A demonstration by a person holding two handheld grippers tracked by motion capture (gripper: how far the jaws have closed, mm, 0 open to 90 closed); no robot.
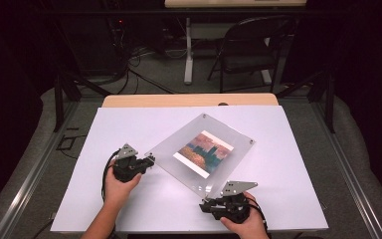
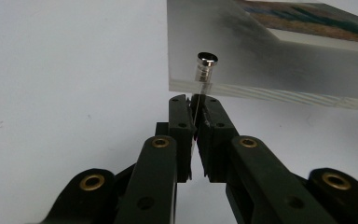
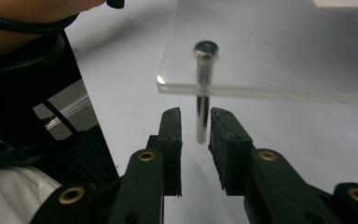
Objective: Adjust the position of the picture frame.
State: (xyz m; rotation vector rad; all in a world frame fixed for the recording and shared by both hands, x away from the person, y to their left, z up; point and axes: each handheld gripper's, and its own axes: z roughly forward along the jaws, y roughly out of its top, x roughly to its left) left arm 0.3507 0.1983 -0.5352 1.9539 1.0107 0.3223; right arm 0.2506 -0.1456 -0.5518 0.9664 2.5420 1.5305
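A clear acrylic panel holding a colourful picture lies turned like a diamond on the white table. My left gripper is at its left corner. In the left gripper view its jaws are shut on the thin stem of a metal corner screw under the panel edge. My right gripper is at the near corner. Its jaws stand on either side of a metal post that passes through the panel, with a gap on each side.
A forearm with a black cable reaches across the upper left of the right gripper view. Behind the table stand a folding chair and a desk leg. A wooden strip runs along the table's far edge.
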